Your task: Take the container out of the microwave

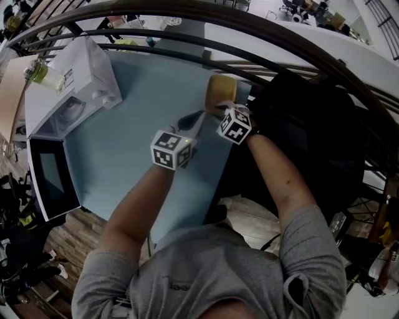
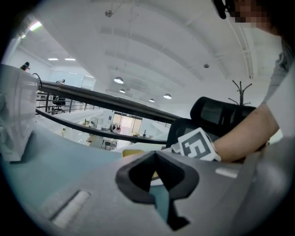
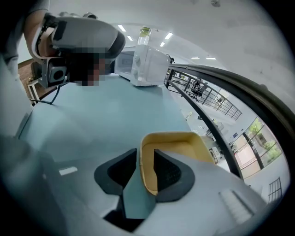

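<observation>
The container (image 3: pixel 179 143), a tan open-topped tub with rounded corners, sits on the pale blue table (image 1: pixel 124 162) at its far right corner, out of the microwave (image 1: pixel 72 93) and well apart from it. The right gripper (image 3: pixel 145 156) points steeply down at the tub with its jaws wide. The near wall of the tub stands between them, with the right pad inside the tub close to that wall and the left pad outside it, a clear gap away from the rim. Neither pad presses on the wall, and the tub rests on the table. What shows of its inside is empty. The left gripper (image 2: pixel 156 154) hovers over the middle of the table, just beside the right one and closer to level. Its jaws are drawn together with the tips meeting, and nothing is between them. The white microwave stands at the table's far left corner with its door (image 1: pixel 53 177) swung open along the left edge. A bottle (image 1: pixel 45 73) with a yellowish cap lies on its top. A black chair (image 1: pixel 305 124) stands beyond the right edge of the table, and a dark curved railing (image 1: pixel 187 15) runs behind the far edge.
</observation>
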A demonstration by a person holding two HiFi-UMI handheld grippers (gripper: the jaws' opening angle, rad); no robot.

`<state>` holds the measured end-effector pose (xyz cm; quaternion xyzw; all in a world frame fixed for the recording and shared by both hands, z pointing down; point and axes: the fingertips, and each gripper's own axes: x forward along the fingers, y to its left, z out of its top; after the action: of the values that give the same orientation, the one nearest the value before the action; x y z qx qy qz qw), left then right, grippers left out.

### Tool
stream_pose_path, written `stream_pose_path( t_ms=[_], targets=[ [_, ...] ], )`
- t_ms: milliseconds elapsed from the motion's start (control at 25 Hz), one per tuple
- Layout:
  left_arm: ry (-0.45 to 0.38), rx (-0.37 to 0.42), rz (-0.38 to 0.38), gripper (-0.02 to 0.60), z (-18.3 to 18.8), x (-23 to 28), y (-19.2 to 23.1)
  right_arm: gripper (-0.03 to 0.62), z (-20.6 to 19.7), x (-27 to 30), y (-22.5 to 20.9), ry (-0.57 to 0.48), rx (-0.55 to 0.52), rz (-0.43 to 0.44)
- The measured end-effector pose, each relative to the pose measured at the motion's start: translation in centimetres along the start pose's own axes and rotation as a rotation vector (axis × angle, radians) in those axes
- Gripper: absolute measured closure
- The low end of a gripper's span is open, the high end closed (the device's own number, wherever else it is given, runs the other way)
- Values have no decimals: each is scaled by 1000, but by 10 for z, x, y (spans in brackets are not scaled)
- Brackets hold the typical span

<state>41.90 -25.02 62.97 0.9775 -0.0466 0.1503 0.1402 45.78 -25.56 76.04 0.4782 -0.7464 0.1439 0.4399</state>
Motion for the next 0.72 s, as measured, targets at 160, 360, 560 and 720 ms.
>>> stream_pose_path(
  t_ms=[160,360,560,720],
  targets=[
    [-13,-2,8,563,10,-10,-6,471,13,-17,-5,-43,28,-28],
    [-46,12,34,561,32,-32,-10,471,39,-39,-11,-93,42,-52],
    [-75,27,77,563,52,-65,-8,476,73,-57,-8,-145,45,-59],
    [-105,34,127,563,67,-98,-9,485,103,-73,0,-182,31,-51]
  ],
)
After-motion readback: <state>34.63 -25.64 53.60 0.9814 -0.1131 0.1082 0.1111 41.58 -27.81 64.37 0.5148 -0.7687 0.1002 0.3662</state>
